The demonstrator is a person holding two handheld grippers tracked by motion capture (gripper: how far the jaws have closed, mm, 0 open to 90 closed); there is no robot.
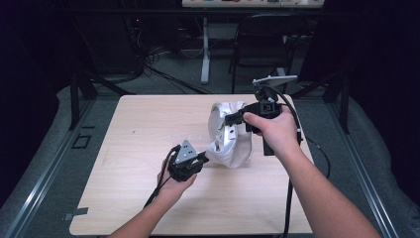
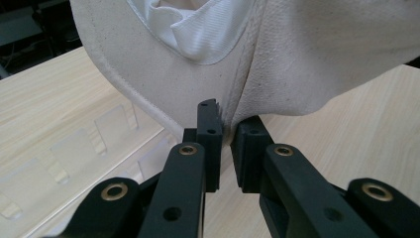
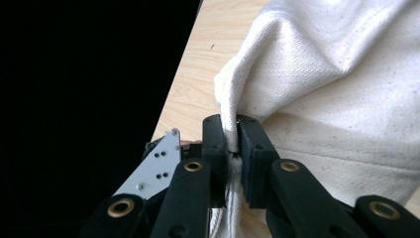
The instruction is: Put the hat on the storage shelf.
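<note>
Held open above the bench [image 1: 129,198]: a white cloth bag [image 1: 233,148], mouth upright, inside hidden by folds. Pinched at its lower edge by left claw [image 2: 226,130], at its rim by right claw [image 3: 232,136], both pressed together on fabric. Clear plastic piece [image 2: 74,158] beneath, hard to make out.

A light wooden desk [image 1: 138,163] with rounded corners stands on a grey floor [image 1: 44,163]. A cream cloth bag [image 1: 233,148] rests its lower edge on the desk, right of centre.
</note>
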